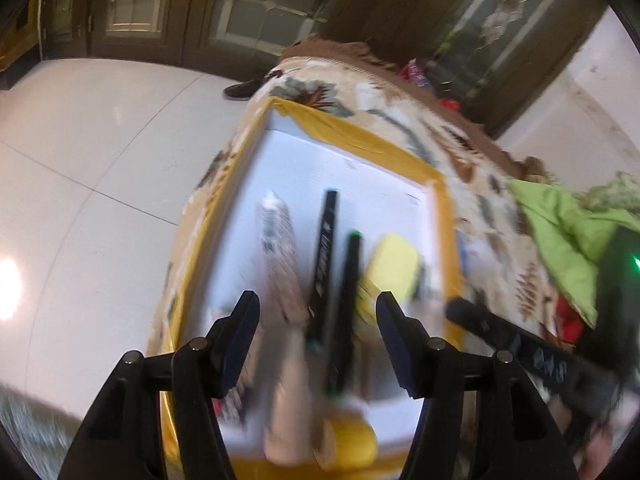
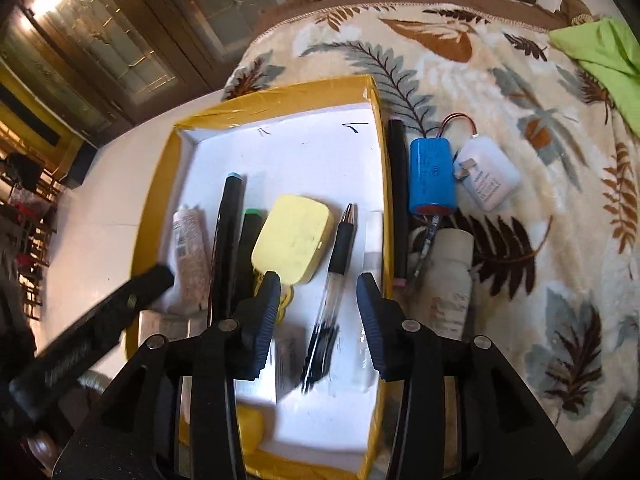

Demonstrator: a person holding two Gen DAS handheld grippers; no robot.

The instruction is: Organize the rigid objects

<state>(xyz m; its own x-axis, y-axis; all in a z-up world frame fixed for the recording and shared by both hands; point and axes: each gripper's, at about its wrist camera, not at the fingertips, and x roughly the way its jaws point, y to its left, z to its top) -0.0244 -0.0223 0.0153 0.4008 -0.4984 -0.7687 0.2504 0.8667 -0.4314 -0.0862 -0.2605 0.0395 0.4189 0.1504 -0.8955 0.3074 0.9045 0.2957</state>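
A yellow-edged tray [image 2: 160, 184] with a white floor lies on a leaf-patterned blanket; it also shows in the left wrist view [image 1: 360, 136]. Inside lie a tube [image 2: 188, 256], two black markers [image 2: 228, 240], a yellow case [image 2: 294, 238] and a ballpoint pen [image 2: 332, 280]. My right gripper [image 2: 318, 304] is open and empty, just above the pen. My left gripper [image 1: 316, 320] is open and empty above the tube [image 1: 280, 248] and markers [image 1: 324, 256]. Outside the tray's right edge lie a black marker [image 2: 398, 200], a blue battery pack [image 2: 432, 176], a white charger [image 2: 488, 180] and a white bottle [image 2: 450, 276].
A green cloth [image 2: 604, 60] lies at the blanket's far right. The blanket [image 2: 520, 120] drops off to a white tiled floor [image 1: 100, 160] on the left. Dark wooden cabinets [image 1: 160, 12] stand behind. The other gripper's black body [image 1: 532, 352] shows at the right of the left wrist view.
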